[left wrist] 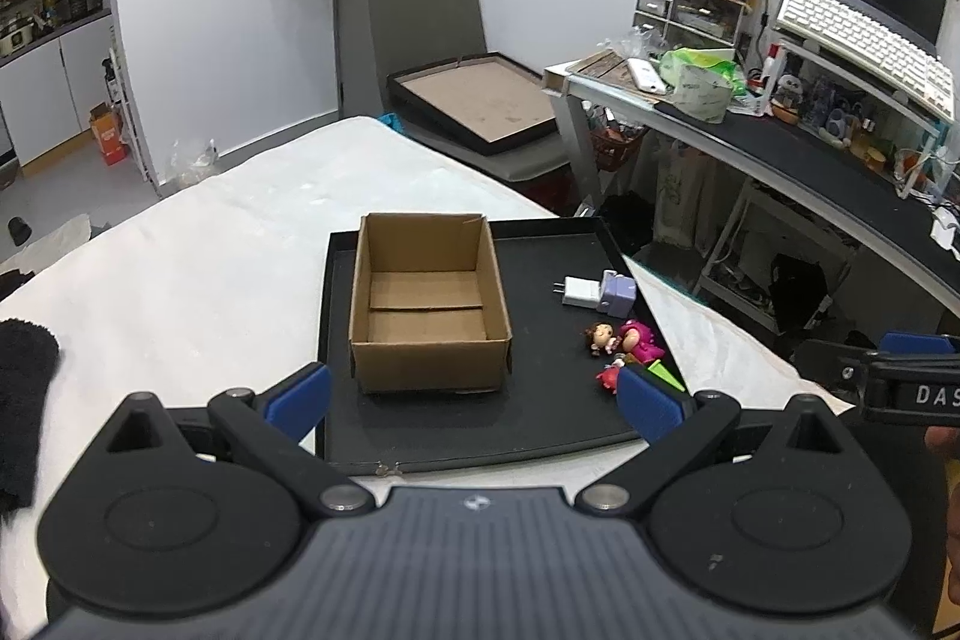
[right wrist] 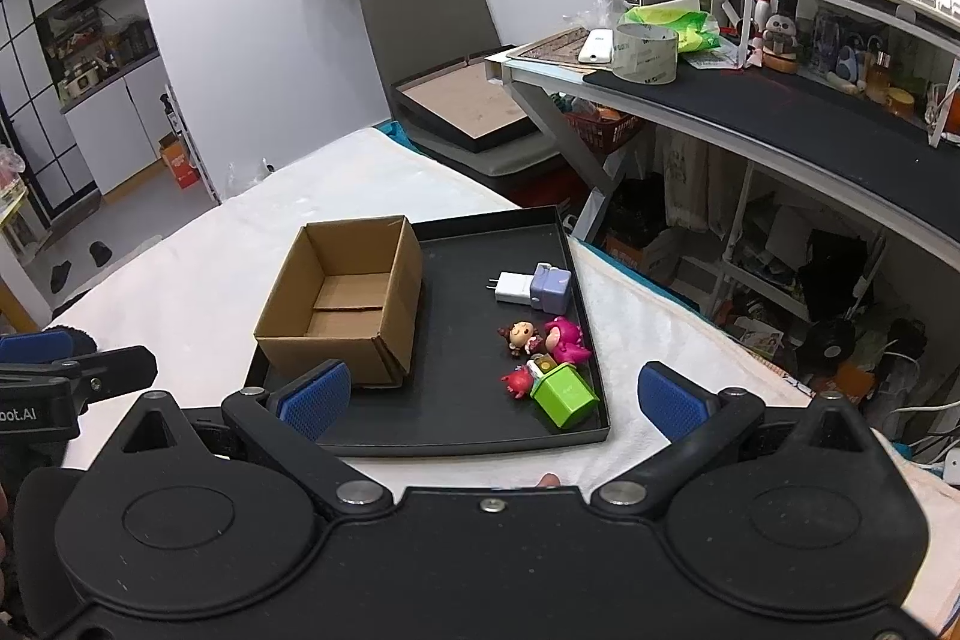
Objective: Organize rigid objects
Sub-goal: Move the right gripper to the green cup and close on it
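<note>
While both claws gape empty, the left claw point(left wrist: 474, 394) hides the green block point(left wrist: 665, 374).

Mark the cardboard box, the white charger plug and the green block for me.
cardboard box point(right wrist: 342, 307): right wrist view, on its inner floor.
white charger plug point(right wrist: 515, 287): right wrist view, on its white body.
green block point(right wrist: 564, 394): right wrist view, on its top face.

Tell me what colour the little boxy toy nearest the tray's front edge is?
Bright green toy box, clearest in the right wrist view.
</note>
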A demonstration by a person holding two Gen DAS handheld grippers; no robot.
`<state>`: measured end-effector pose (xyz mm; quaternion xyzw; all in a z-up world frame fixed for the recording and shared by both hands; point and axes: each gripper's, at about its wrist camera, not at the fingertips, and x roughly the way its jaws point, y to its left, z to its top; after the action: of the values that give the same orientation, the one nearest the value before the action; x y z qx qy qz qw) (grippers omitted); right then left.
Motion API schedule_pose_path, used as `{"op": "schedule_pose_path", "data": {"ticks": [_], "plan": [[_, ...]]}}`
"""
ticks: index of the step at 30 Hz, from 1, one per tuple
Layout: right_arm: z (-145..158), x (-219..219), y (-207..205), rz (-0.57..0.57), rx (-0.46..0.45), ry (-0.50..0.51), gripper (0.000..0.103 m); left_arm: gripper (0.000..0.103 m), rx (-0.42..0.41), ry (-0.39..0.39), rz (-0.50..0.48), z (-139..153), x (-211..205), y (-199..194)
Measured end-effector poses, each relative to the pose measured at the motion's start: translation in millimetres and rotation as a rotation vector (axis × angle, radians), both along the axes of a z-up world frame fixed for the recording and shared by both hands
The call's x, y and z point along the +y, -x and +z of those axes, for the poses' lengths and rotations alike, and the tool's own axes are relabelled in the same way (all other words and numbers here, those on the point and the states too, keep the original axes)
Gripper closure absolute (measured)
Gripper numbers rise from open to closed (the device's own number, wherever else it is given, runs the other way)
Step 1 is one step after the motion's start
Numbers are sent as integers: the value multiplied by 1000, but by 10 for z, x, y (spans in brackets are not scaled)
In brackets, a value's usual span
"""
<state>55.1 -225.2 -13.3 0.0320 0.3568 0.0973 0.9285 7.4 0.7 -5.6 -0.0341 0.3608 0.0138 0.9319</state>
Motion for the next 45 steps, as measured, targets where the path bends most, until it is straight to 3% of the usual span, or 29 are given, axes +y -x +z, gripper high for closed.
{"op": "schedule_pose_path", "data": {"ticks": [19,31,45], "plan": [[-535,-216,-460,-68,66,-55,0,2,108,6,52,-523,76,-519],[-881,-196,-756,-148,82,-20,0,3,166,27,90,-820,198,-850],[-1333,28,-1127,-126,196,-27,20,10,220,47,115,-942,459,-1307]]}}
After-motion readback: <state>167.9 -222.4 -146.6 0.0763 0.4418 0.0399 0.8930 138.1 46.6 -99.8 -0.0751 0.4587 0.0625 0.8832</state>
